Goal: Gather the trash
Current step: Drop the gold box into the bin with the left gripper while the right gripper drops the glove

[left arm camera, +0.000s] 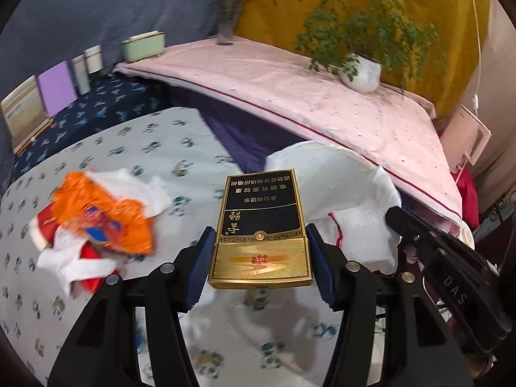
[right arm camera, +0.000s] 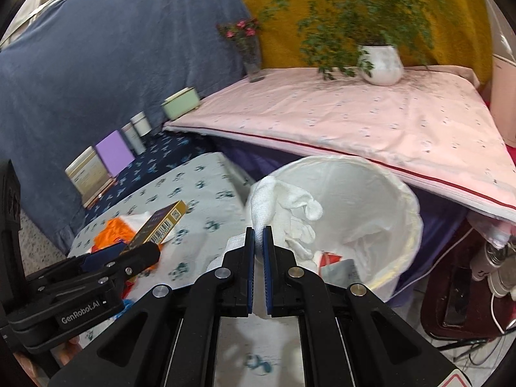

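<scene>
My left gripper is shut on a black and gold cigarette box, held above the patterned tablecloth; the same box and left gripper show at the left of the right wrist view. My right gripper is shut on a crumpled white tissue, held over the near rim of the bin lined with a white bag. That bin lies just right of the box in the left wrist view. A heap of orange, red and white wrappers lies on the cloth at left.
A pink-covered raised surface behind the bin carries a white plant pot and a flower vase. A green tin and several boxes line the blue wall. Cables and a power strip lie at right.
</scene>
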`<act>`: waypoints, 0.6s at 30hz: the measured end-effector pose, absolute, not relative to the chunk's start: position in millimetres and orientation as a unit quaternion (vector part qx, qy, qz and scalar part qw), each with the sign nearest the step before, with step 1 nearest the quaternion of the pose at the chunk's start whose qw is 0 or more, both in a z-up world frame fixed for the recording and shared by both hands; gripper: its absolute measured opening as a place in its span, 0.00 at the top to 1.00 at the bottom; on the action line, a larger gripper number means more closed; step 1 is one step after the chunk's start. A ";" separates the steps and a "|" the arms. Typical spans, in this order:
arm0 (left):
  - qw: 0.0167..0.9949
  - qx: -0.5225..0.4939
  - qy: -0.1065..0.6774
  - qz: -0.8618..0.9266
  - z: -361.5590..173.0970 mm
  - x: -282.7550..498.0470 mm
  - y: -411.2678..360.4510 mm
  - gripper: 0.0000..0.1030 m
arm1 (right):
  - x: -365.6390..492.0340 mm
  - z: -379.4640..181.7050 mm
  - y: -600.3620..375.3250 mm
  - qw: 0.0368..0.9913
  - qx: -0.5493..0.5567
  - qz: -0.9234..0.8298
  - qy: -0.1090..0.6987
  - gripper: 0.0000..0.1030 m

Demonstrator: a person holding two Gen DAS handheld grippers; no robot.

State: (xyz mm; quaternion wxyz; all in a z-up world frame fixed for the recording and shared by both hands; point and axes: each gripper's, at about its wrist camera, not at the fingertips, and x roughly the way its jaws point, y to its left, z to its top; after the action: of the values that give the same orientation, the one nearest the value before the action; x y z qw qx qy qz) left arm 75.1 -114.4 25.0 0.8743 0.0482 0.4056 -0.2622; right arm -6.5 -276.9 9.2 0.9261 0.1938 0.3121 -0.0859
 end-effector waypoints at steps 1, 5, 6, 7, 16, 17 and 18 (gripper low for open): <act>0.871 0.050 0.407 -0.269 24.2 77.4 -124.6 0.48 | -8.2 7.5 -284.1 0.925 0.198 -0.093 0.312 0.95; 0.858 0.058 0.416 -0.296 17.8 88.8 -165.7 0.48 | -14.8 -0.8 -310.5 0.919 0.210 -0.120 0.313 0.95; 0.855 0.061 0.418 -0.302 16.4 91.1 -175.3 0.48 | -16.4 -3.0 -316.9 0.917 0.213 -0.126 0.313 0.95; 0.853 0.063 0.419 -0.306 15.3 92.9 -184.1 0.48 | -17.2 -4.8 -322.3 0.915 0.216 -0.131 0.314 0.95; 0.846 0.066 0.423 -0.319 9.2 110.2 -224.4 0.42 | -13.2 -12.3 -350.7 0.910 0.225 -0.157 0.313 0.95; 0.847 0.064 0.423 -0.317 9.2 111.2 -223.7 0.39 | -11.4 -12.6 -351.9 0.909 0.225 -0.158 0.312 0.95; 0.849 0.063 0.421 -0.314 9.4 111.5 -221.8 0.36 | -9.8 -13.3 -353.5 0.909 0.225 -0.158 0.312 0.95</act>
State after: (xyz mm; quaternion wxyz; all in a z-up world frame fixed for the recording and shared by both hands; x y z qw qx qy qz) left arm 111.5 -221.8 9.4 0.8489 0.0632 0.4208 -0.3135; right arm -9.8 -353.5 -13.3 0.9094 0.2250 0.3122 -0.1578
